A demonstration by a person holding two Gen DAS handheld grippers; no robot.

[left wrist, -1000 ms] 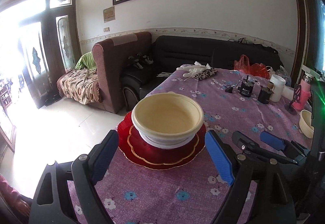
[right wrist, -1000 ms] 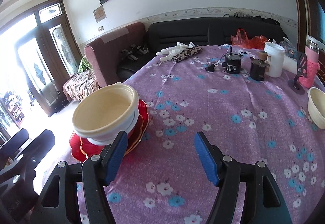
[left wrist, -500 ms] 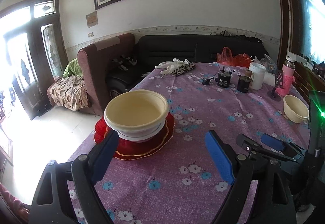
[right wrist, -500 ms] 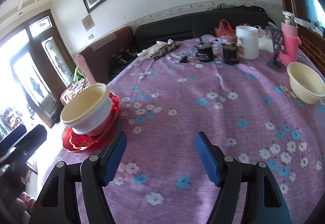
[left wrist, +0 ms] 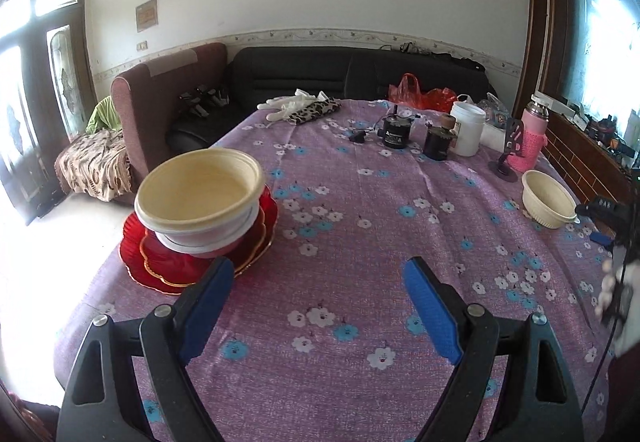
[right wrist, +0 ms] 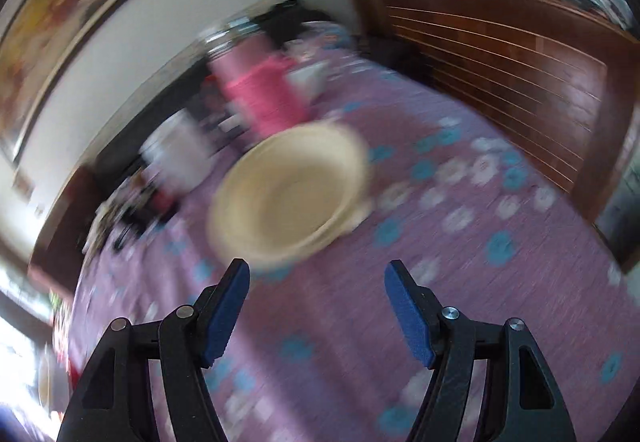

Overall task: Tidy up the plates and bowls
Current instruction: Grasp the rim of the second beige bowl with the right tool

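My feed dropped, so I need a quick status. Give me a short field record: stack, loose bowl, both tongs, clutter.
stack: cream bowl nested in a white bowl, on red plates at the table's left edge
loose bowl: cream bowl alone on the cloth near the pink flask
left tongs: open, holding nothing, over bare cloth
right tongs: open, holding nothing, pointed at the loose bowl; view blurred
clutter: white jar, dark canisters, far end

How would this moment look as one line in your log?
left gripper: open, empty | right gripper: open, facing lone cream bowl | stacked bowls on red plates
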